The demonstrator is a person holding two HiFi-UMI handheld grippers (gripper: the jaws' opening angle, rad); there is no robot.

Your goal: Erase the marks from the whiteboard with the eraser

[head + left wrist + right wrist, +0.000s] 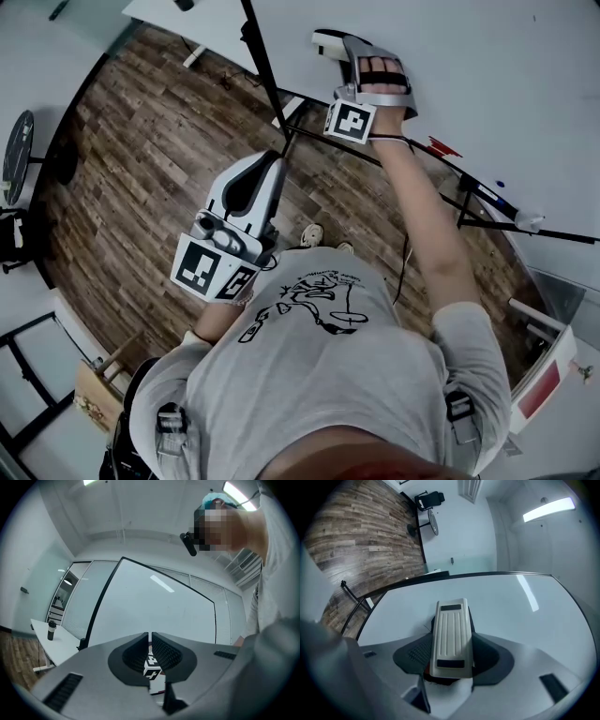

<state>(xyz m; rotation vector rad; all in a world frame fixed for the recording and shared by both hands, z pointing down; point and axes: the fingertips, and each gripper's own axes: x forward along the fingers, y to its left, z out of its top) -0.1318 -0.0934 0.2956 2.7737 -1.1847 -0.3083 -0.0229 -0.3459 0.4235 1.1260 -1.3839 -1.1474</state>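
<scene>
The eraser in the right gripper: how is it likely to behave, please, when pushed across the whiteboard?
The eraser is probably stiff: its ribbed shell looks like hard plastic. It likely slides easily over the glossy whiteboard.

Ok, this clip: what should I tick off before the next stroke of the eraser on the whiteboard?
1. Right hand-held gripper shut on the eraser: ok.
2. Eraser's ribbed back faces the camera, so its wiping side is toward the whiteboard: ok.
3. Eraser pressed flat on the board: cannot tell.
4. Marks left to wipe: cannot tell; none show plainly on the part in view.
5. Left hand-held gripper shut, empty and held off the board: ok.
</scene>
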